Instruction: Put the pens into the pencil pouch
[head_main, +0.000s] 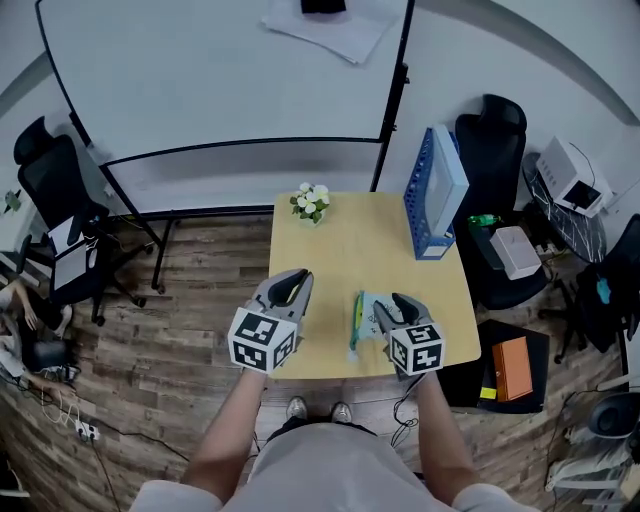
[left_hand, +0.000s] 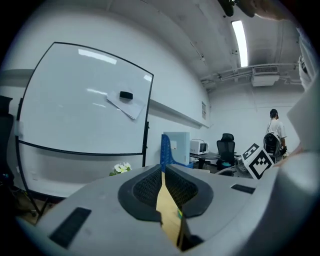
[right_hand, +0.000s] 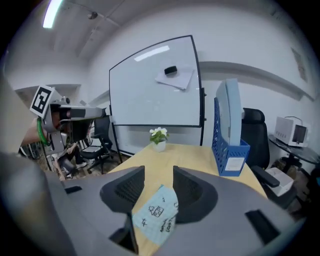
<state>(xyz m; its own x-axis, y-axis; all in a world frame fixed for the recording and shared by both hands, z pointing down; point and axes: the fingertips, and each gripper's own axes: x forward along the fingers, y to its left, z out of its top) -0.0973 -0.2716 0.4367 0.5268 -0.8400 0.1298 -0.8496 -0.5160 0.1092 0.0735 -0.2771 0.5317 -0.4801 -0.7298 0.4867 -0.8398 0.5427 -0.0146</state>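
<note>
Pouch (right_hand: 156, 216) scribbles illegible; right gripper (right_hand: 159, 176) open over it; left gripper (left_hand: 164, 175) closed, empty.

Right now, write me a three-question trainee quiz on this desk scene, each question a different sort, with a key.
1. True or false: the left gripper has its jaws together with nothing between them.
2. What shows below the open jaws of the right gripper? A) pale blue doodled fabric pencil pouch B) red stapler C) glass mug
3. Fill in: the small pot of white flowers stands at the edge of the light wooden table ___ from the person.
Key: 1 true; 2 A; 3 farthest.
</note>
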